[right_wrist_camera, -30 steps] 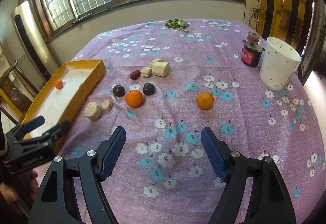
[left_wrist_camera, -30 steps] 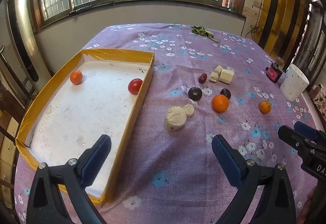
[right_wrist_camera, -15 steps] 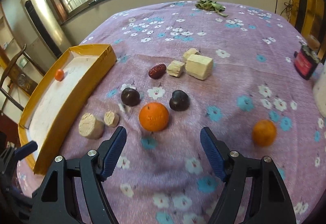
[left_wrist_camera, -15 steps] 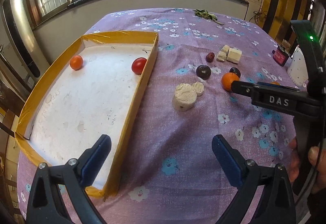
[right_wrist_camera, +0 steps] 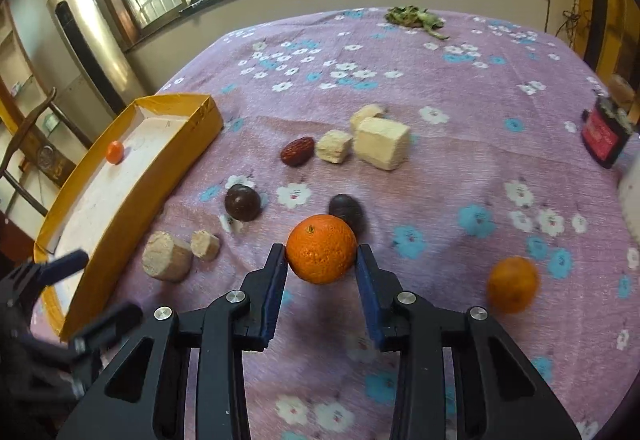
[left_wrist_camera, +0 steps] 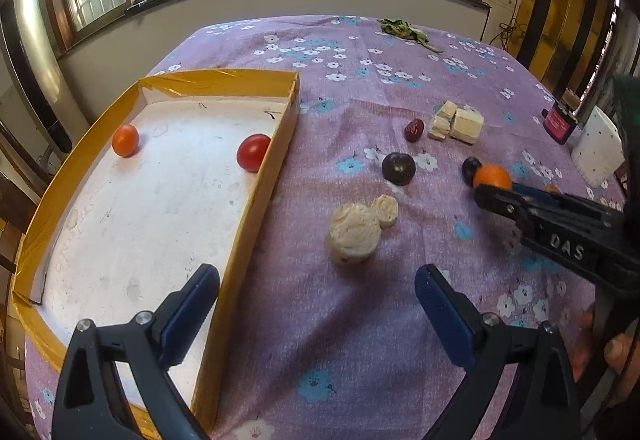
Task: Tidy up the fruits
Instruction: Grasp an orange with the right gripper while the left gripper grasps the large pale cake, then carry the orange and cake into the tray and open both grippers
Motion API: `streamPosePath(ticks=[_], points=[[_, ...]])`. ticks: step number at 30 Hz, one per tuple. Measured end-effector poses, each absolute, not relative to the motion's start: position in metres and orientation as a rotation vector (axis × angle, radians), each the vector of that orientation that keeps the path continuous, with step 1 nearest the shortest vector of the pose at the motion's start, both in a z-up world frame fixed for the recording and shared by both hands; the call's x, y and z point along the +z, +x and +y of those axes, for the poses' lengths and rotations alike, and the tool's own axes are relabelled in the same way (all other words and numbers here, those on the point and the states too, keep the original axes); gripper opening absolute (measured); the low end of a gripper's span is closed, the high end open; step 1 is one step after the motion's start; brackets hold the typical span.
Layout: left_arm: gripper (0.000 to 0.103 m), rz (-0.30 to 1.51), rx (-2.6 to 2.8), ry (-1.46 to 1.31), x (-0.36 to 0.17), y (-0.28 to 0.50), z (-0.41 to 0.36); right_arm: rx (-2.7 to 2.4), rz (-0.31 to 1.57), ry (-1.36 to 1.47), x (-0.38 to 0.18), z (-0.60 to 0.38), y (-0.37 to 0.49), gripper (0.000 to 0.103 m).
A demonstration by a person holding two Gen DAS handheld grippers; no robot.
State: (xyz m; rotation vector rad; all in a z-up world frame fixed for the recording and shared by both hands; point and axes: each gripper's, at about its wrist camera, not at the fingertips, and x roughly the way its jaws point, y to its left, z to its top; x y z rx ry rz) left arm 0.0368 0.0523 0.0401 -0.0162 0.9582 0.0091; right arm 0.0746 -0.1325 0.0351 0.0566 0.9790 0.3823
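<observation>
The right tool (right_wrist_camera: 321, 258) has just been closing, and its blue pads now sit against both sides of the large orange (right_wrist_camera: 321, 248), which rests on the surface (right_wrist_camera: 460, 144) under a purple flowered cloth. Just behind that orange lies a dark plum (right_wrist_camera: 347, 211); a second dark plum (right_wrist_camera: 242, 202) sits to its left, and a red date (right_wrist_camera: 297, 151) lies farther back, beside three pale blocks (right_wrist_camera: 382, 143). A smaller orange (right_wrist_camera: 512, 284) lies apart to the right. Two pale round chunks (right_wrist_camera: 167, 256) sit near the yellow-edged tray (left_wrist_camera: 256, 196).

The left tool (left_wrist_camera: 318, 298) hangs with its jaws spread wide and nothing between them, one finger above the tray's near corner, the other above the cloth. Inside the tray a tomato (left_wrist_camera: 253, 158) rests against the right wall and a small orange fruit (left_wrist_camera: 125, 140) sits near the left wall. A white cup (left_wrist_camera: 599, 152) and a dark jar (left_wrist_camera: 560, 122) stand at the far right edge, and a clump of green leaves (left_wrist_camera: 402, 29) lies at the far end.
</observation>
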Motion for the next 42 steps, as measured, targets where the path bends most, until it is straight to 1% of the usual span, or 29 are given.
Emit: streamPosePath(ticks=[1,2,3,6,8,10,13,16,21,27,29,30,31,32,34,35,36,42], points=[[0.087,0.946,0.016,-0.015,0.043,0.038,0.05,0.373,0.974,0.046,0.037,-0.138,0.071,0.034],[0.082,0.931,0.013,-0.004,0.048,0.038,0.046,0.37,0.972,0.042,0.037,-0.142,0.069,0.034],[0.082,0.908,0.005,0.021,0.052,0.036,0.039,0.368,0.972,0.041,0.038,-0.146,0.066,0.034],[0.082,0.836,-0.021,0.138,0.058,0.025,0.014,0.358,0.966,0.053,0.038,-0.158,0.059,0.034],[0.082,0.856,-0.05,0.187,0.052,0.028,0.002,0.343,0.957,0.082,0.04,-0.168,0.057,0.034],[0.082,0.903,-0.089,0.177,0.046,0.035,-0.002,0.321,0.941,0.116,0.044,-0.182,0.054,0.034],[0.083,0.907,-0.109,0.191,0.045,0.039,-0.006,0.271,0.919,0.086,0.05,-0.198,0.046,0.034],[0.083,0.93,-0.127,0.15,0.044,0.044,0.002,0.239,0.923,0.077,0.05,-0.21,0.04,0.035],[0.083,0.944,-0.198,0.133,0.038,0.048,0.015,0.233,0.944,0.15,0.044,-0.222,0.035,0.035],[0.083,1.022,-0.231,0.059,0.021,0.071,0.032,0.243,0.958,0.18,0.041,-0.223,0.034,0.035],[0.081,1.038,-0.229,0.037,0.015,0.077,0.038,0.242,0.955,0.181,0.043,-0.224,0.034,0.035],[0.075,1.012,-0.223,0.053,0.016,0.077,0.038,0.244,0.954,0.183,0.043,-0.224,0.034,0.035],[0.065,1.008,-0.235,0.061,0.016,0.078,0.038,0.247,0.954,0.185,0.043,-0.224,0.034,0.035],[0.059,1.004,-0.228,0.079,0.015,0.079,0.038,0.248,0.954,0.187,0.043,-0.224,0.033,0.035],[0.044,0.993,-0.201,0.102,0.015,0.079,0.04,0.248,0.954,0.19,0.043,-0.223,0.033,0.035],[0.042,0.985,-0.208,0.09,0.016,0.079,0.043,0.247,0.955,0.191,0.043,-0.223,0.032,0.035],[0.036,0.971,-0.218,0.068,0.019,0.077,0.046,0.246,0.955,0.192,0.044,-0.223,0.032,0.035],[0.036,0.961,-0.246,0.032,0.026,0.059,0.039,0.227,0.947,0.167,0.051,-0.219,0.025,0.035]])
